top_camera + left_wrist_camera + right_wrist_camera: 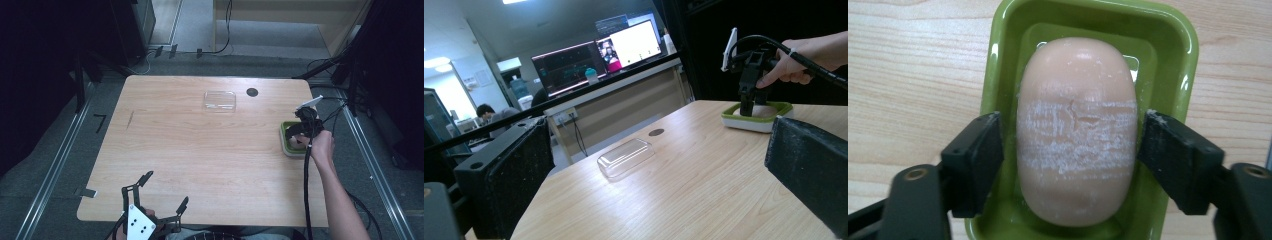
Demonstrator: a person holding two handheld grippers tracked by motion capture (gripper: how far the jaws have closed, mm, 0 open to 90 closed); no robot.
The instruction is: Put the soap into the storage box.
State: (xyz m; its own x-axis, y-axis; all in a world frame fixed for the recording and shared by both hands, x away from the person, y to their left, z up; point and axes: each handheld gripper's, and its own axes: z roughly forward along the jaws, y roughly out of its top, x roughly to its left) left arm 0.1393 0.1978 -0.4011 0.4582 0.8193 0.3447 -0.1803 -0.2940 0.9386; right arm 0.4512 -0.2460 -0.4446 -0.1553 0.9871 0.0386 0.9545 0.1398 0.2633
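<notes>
Where the pale wooden table [200, 150] runs out to its right edge, a green rectangular plastic soap dish with a white base [286, 137] sits just inside that edge, roughly midway along it. Held in the dish is a peach-coloured oval bar of soap [1077, 130], its top face scuffed with a band of white scratches, lying lengthwise with a narrow margin of green floor showing around it. The right gripper [1070, 150], black and two-jawed, hangs over the dish pointing down, its jaws spread to either side of the bar: the right-hand pad meets or nearly meets the soap's flank, the left-hand pad stands off by a thin gap, so the claw is open and not clamped. In the high view the same gripper [303, 131] is held by a hand [321, 145] whose forearm enters from the bottom right, a black cable trailing back along it. The left gripper [160, 192] rests at the near edge of the table, left of centre, its jaws wide apart and holding nothing, with a white plate on its top. A clear rectangular plastic lid [219, 101] lies flat near the far edge, just left of a small dark round hole [252, 92] in the tabletop. Between lid, dish and left gripper the broad middle of the wood is open surface. Grey floor, metal rails and cables surround the table.
</notes>
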